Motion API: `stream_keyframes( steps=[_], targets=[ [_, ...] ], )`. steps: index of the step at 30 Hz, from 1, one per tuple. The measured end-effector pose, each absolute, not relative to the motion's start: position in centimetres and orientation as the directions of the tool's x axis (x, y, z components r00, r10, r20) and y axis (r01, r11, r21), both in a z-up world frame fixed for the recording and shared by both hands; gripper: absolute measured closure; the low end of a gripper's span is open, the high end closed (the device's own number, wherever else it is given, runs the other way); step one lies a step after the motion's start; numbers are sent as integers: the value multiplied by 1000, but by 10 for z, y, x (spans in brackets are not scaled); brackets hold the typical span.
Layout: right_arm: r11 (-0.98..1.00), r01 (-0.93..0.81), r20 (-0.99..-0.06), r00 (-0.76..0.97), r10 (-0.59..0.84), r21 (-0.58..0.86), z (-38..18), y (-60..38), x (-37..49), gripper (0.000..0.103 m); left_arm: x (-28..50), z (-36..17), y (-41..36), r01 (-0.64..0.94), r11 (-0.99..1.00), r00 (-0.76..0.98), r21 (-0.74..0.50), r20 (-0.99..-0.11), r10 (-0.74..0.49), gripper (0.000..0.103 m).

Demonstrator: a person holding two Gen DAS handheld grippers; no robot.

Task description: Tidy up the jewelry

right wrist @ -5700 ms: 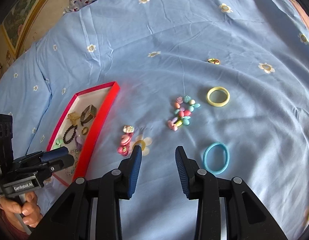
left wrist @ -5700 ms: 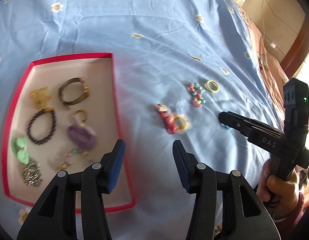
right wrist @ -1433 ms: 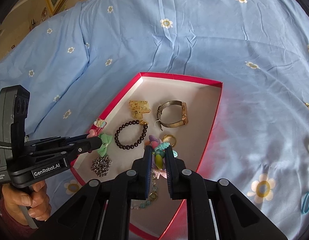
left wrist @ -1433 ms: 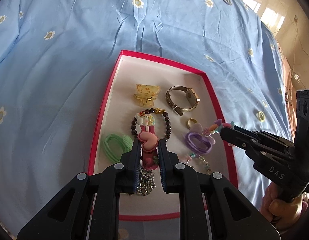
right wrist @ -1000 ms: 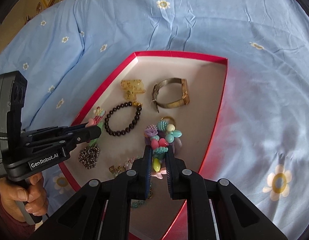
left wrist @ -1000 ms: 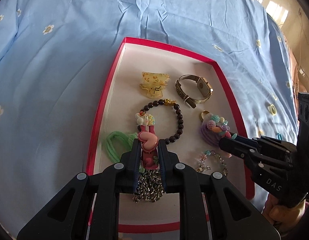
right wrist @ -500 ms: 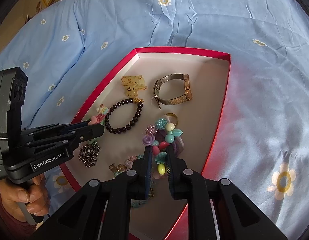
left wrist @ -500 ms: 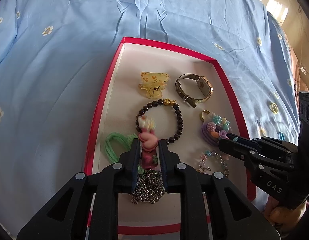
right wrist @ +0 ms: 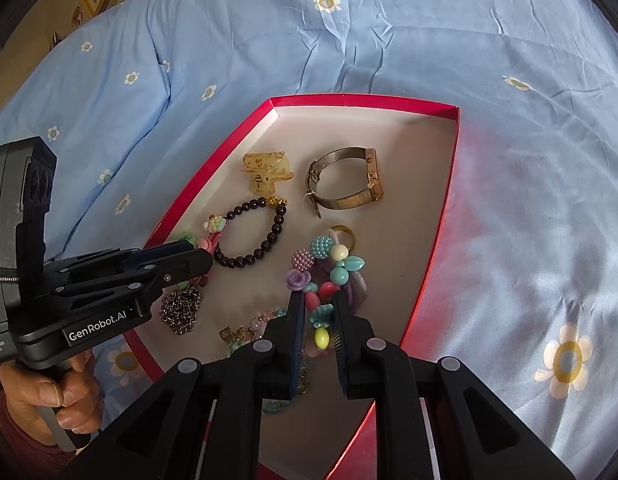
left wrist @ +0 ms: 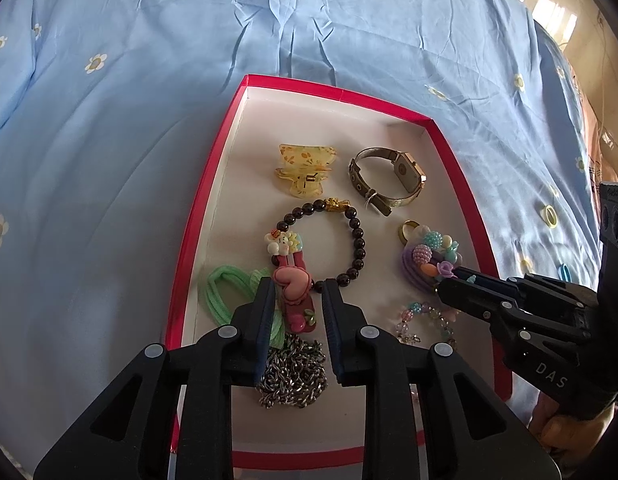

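**Red tray on blue bedcover: contents and tools**

We list the left gripper [left wrist: 296, 280] over the near end of the red tray [left wrist: 197, 216]. Its jaws have just been opening; the pink hair clip [left wrist: 293, 280] lies between them, with slim gaps on both sides, so the pads no longer press it. The clip's far end overlaps the dark bead bracelet [left wrist: 349, 236]. Left of the jaws lies a green hair tie [left wrist: 225, 292], partly covered by the left finger. Nearer than the clip, a metal chain [left wrist: 293, 376] is half hidden under the fingers.

The right gripper [right wrist: 315, 300] stands nearly pressed together, pinching the multicoloured bead bracelet [right wrist: 321, 264], whose far loop rests on a purple hair tie [left wrist: 413, 272]. Behind that tie a gold ring [right wrist: 343, 234] is partly hidden.

Beyond both tools: an amber claw clip [left wrist: 305, 168] and a gold watch [left wrist: 393, 180]. Below the right gripper a pale beaded chain [left wrist: 425, 316] is hard to make out.
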State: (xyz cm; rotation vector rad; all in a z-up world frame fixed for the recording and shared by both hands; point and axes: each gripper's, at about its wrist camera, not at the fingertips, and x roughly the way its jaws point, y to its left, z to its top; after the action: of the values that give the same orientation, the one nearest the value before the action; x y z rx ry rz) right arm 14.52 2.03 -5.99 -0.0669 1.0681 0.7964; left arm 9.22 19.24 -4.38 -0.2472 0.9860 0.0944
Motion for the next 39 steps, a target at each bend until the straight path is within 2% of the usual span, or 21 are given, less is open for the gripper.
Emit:
stream_keyframes(
  steps=[4, 8, 11, 14, 16, 22, 25, 31, 39],
  targets=[
    [725, -609, -799, 237, 552, 321, -59, 20, 145, 85, 92, -44, 192, -192, 967, 552, -167, -833, -35, 81],
    [726, -604, -791, 244, 561, 329, -54, 16, 144, 71, 88, -39, 193, -198, 964, 563, -179, -825, -38, 80],
    [724, -601, -780, 251, 573, 338, -47, 12, 143, 69, 81, -30, 192, -200, 960, 582, -195, -812, -44, 74],
    [722, -600, -767, 263, 585, 345, -40, 7, 141, 66, 72, -18, 192, -206, 956, 608, -208, -793, -41, 61],
    [721, -594, -754, 273, 597, 356, -35, 2, 139, 62, 63, -10, 194, -224, 949, 627, -222, -779, -34, 47],
    [717, -585, -718, 303, 626, 378, -23, -12, 131, 37, 40, 0, 200, -268, 930, 654, -252, -756, -16, 31],
    [714, -581, -707, 307, 637, 391, -23, -16, 127, 34, 29, 0, 202, -307, 919, 653, -248, -757, 14, 19],
    [708, -571, -685, 316, 657, 416, -26, -26, 114, 23, 3, -8, 208, -366, 886, 650, -284, -759, 26, 15],
    [688, -609, -642, 354, 680, 394, -18, -38, 84, 13, -21, -23, 204, -396, 876, 617, -276, -786, 31, 14]
  ],
)
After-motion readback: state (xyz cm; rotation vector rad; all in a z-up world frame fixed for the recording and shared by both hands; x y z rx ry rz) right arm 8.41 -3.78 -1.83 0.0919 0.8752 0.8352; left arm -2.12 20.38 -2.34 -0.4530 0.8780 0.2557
